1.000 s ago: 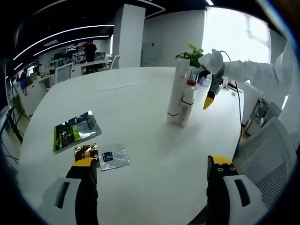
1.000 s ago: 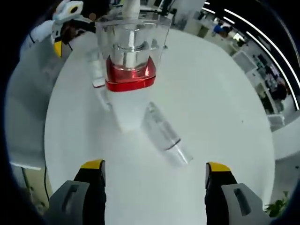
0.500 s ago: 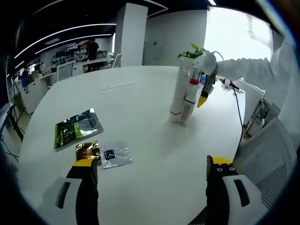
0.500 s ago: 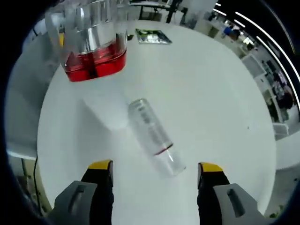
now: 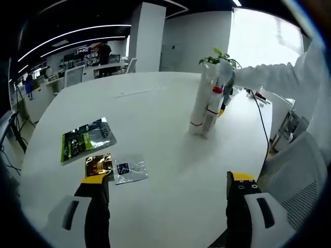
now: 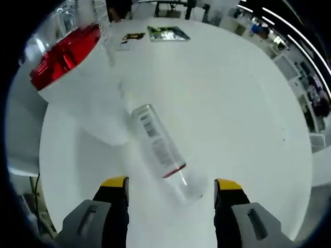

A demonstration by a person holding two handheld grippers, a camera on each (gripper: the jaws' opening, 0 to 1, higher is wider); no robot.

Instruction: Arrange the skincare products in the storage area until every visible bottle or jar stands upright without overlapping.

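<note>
The surface (image 5: 155, 119) is a smooth, matte white round top. Near its far right edge stand two upright cylinders, touching or nearly so: a tall frosted tube (image 5: 199, 106) with a thin red line near its base, and a white bottle (image 5: 211, 106) with a red band under a clear cap. From the right gripper view, the tube (image 6: 161, 150) is translucent with printed text and a red ring, and the bottle (image 6: 83, 88) sits just beside it (red collar glossy, body matte white). The right gripper (image 6: 170, 188) hangs above them with fingers apart, holding nothing. The left gripper (image 5: 165, 186) also has fingers apart and empty. Three flat foil sachets lie near it: green (image 5: 86, 139), gold (image 5: 98, 165), and silver (image 5: 129, 169).
</note>
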